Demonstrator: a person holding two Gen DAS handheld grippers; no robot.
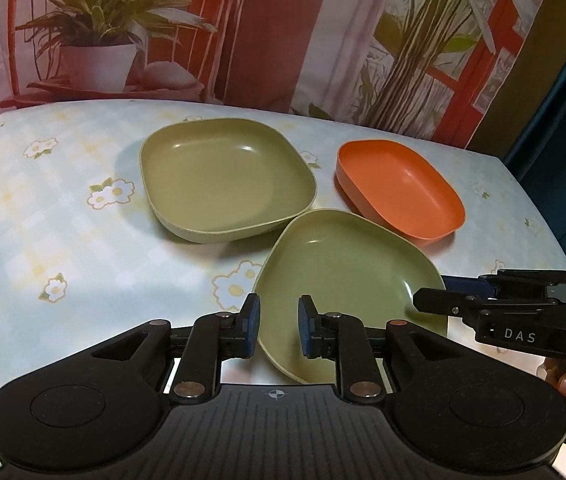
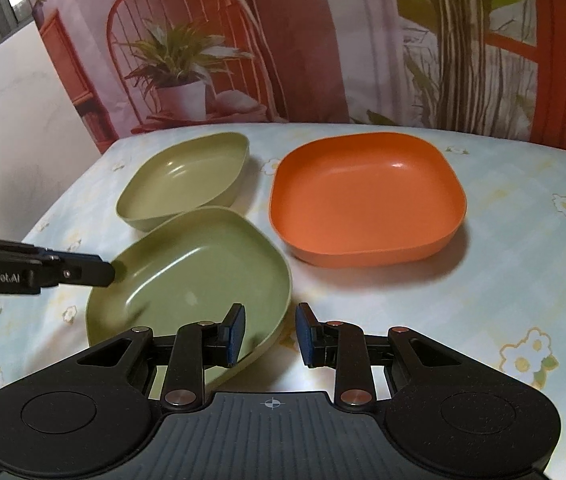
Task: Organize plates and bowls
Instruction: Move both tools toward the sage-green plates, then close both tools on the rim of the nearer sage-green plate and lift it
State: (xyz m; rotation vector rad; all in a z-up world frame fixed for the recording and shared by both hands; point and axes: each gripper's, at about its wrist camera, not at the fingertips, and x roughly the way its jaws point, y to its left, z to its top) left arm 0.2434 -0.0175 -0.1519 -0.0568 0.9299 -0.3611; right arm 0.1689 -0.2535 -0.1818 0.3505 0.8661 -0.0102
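Three square dishes lie on the flowered tablecloth. A near green plate (image 1: 339, 280) (image 2: 203, 276) lies closest, with its far edge resting on the rim of a far green bowl (image 1: 223, 180) (image 2: 183, 178). An orange bowl (image 1: 399, 188) (image 2: 367, 196) stands to the right. My left gripper (image 1: 279, 330) is open, its jaws straddling the near plate's left rim. My right gripper (image 2: 269, 334) is open, its jaws straddling the plate's right rim. Each gripper shows from the side in the other view: the right gripper (image 1: 429, 300) and the left gripper (image 2: 109, 270).
The table (image 1: 43, 220) (image 2: 503, 280) has a pale blue cloth with white flowers. A printed curtain (image 1: 283, 32) with plants and a chair hangs behind the far edge. A white wall (image 2: 11, 128) stands on the left.
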